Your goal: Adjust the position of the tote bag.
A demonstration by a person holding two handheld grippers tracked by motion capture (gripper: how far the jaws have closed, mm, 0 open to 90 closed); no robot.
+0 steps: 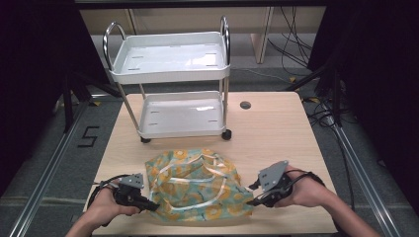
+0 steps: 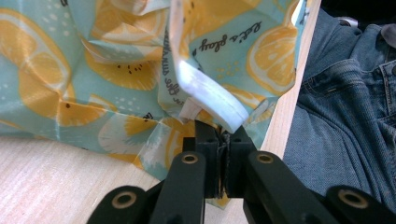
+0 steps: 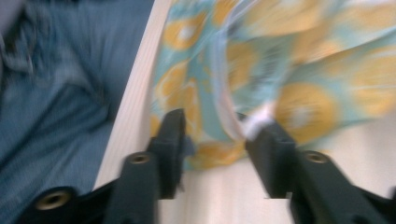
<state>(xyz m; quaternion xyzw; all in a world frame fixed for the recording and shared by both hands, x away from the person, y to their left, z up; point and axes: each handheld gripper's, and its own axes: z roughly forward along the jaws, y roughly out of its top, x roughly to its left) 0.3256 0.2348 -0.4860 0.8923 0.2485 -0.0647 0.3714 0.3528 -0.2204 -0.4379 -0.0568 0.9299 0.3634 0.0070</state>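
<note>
The left gripper (image 2: 223, 140) is clamped tight on a corner of the lemon-print bag (image 1: 197, 185); the right gripper (image 3: 219, 135) stands apart, the bag's edge loose between its jaws.

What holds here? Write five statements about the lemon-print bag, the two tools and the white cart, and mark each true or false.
1. The left tool is shut on the lemon-print bag. True.
2. The right tool is clamped tight on the bag. False: its jaws stand apart, with the bag's edge between them.
3. The bag lies on the white cart. False: it lies on the wooden table, in front of the cart.
4. The cart has two trays, one above the other. True.
5. The bag is at the far edge of the table. False: it is at the near edge, close to the person's jeans.
</note>
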